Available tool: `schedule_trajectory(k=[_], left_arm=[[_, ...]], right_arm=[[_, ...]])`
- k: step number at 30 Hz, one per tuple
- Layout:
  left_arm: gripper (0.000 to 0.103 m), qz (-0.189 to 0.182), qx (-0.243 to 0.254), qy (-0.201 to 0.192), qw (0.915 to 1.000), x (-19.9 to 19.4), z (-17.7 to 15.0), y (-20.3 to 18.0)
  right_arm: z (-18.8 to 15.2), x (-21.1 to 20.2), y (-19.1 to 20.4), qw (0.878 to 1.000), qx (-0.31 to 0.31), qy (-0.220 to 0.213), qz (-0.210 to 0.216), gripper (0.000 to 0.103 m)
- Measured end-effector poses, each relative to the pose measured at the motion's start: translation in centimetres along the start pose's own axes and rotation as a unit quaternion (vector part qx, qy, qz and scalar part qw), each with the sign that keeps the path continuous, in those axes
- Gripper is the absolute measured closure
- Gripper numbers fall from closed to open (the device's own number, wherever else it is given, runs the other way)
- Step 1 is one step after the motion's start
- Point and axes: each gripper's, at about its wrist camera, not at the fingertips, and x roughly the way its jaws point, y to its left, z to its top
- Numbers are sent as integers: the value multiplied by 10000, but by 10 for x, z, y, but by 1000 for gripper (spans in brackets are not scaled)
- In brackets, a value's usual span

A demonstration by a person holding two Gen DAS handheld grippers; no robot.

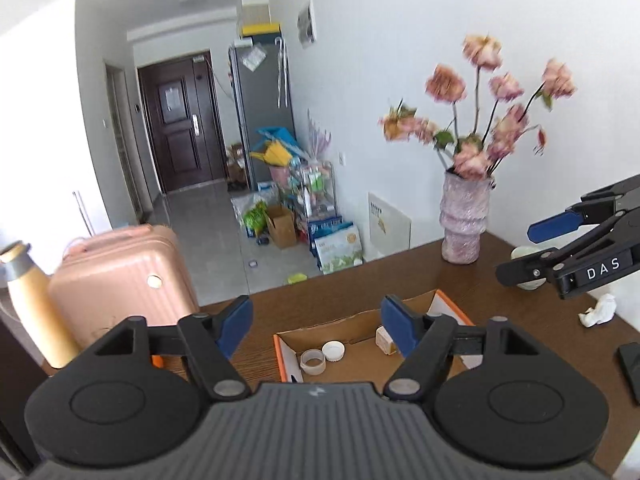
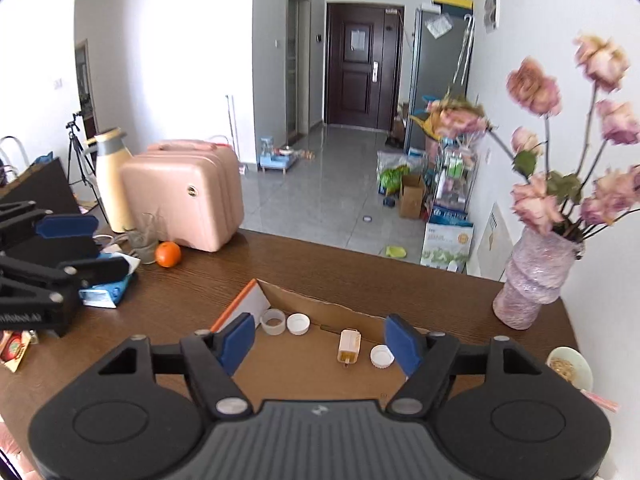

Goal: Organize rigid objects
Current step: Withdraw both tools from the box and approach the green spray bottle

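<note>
An open cardboard box with an orange edge lies on the brown table. In it are a clear round ring, two white caps and a small yellow-white plug. My right gripper is open and empty above the box. My left gripper is open and empty above the same box, where the ring, one cap and the plug show. Each gripper shows in the other's view, the right gripper and the left gripper.
A pink vase of flowers stands at the table's far right by the wall. An orange, a glass, a tissue pack, a pink suitcase and a cream flask are at the left. A bowl sits at the right.
</note>
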Motion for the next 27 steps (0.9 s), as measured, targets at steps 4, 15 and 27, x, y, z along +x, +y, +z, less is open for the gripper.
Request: schedule_trajectory(k=[4, 15, 27], left_arm=[[22, 15, 23, -327, 9995, -60, -16, -3], [0, 43, -36, -652, 9979, -178, -112, -19], [0, 508, 131, -833, 9951, -257, -231, -13]], right_arm=[[-19, -49, 13, 9996, -63, -285, -26, 27], [-122, -144, 41, 9967, -5, -765, 272, 19], [-243, -208, 67, 9930, -118, -1071, 483, 14]])
